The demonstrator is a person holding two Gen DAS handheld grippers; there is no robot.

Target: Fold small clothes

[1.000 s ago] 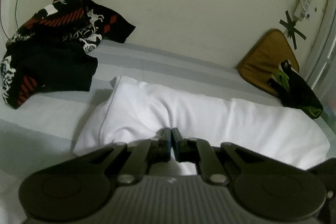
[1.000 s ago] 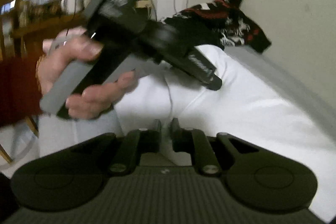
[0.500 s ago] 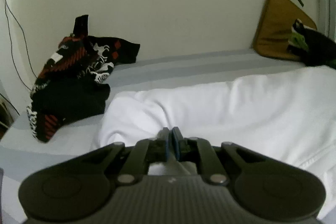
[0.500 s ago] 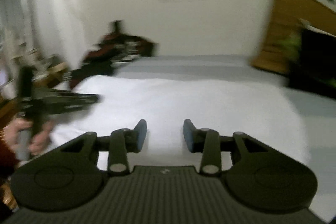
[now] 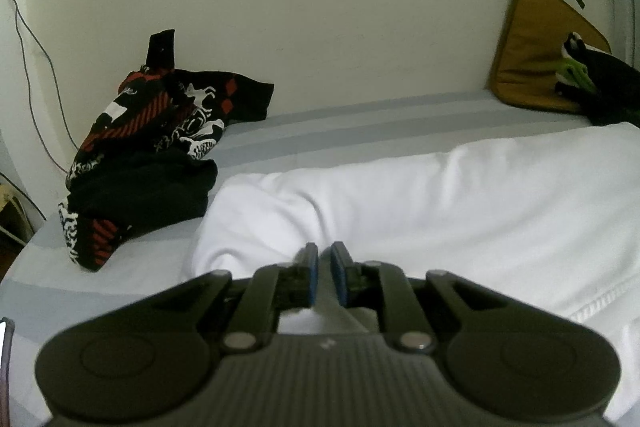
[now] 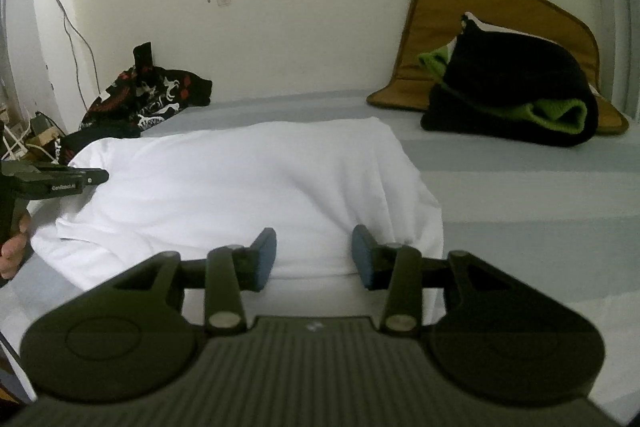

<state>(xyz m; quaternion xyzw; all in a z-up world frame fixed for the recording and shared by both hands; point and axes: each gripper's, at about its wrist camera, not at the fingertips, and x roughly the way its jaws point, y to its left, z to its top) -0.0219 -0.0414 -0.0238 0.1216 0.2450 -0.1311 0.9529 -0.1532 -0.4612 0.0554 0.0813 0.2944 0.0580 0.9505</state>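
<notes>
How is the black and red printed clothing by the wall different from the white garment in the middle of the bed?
The black and red printed clothing is dark, patterned, and heaped in a crumpled pile partly against the wall; the white garment is plain and spread fairly flat with soft wrinkles. The printed heap lies untouched, while the right tongs hover open at the white garment's near edge. Both lie on the grey striped bed.

Both tools are matte black: a ribbed grey-black deck, round side discs, silver pivot screws, and blue-padded fingers (image 6: 265, 259). Pale bare skin shows on the left hand (image 6: 14, 251).
</notes>
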